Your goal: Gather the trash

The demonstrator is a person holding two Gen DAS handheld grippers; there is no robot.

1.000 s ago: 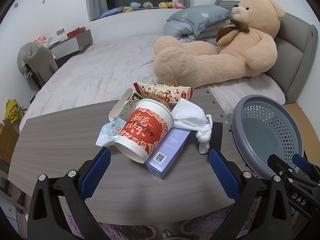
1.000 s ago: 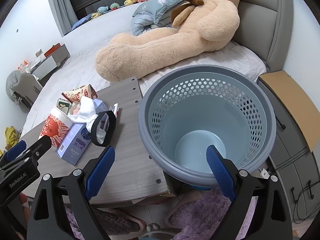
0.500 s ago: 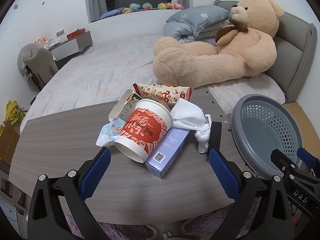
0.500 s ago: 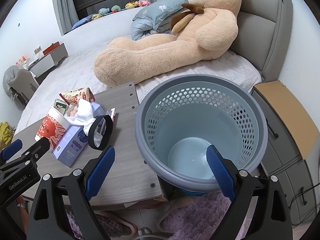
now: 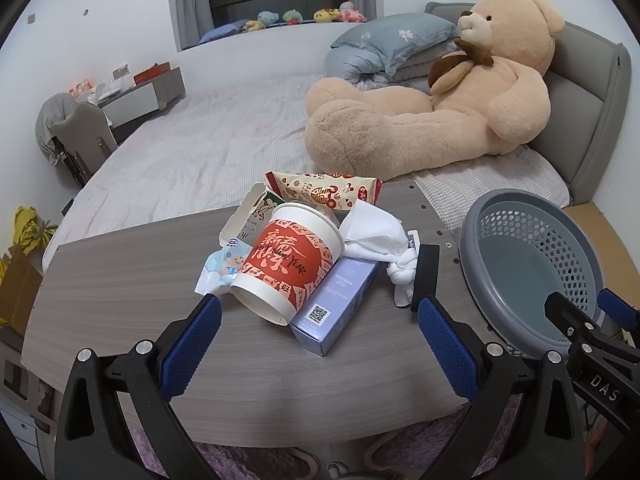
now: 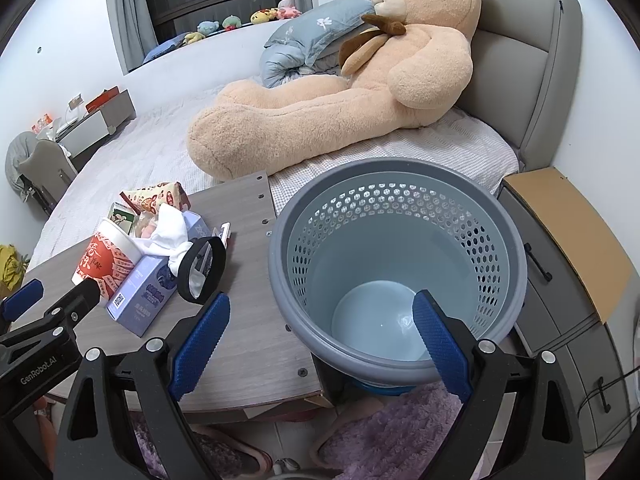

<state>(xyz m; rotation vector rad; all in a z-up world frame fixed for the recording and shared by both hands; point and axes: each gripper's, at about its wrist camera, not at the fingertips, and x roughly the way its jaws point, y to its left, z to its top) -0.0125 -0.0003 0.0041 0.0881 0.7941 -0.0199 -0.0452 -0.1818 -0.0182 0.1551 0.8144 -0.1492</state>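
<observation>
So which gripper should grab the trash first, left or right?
Probably the left gripper: it is open and faces the red cup and purple box. The right gripper, also open, is lined up with the empty grey basket.

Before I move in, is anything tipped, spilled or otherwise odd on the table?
The red-and-white paper cup lies tipped on its side, leaning on the lavender carton; nothing spilled shows. The grey perforated basket sits tilted.
</observation>
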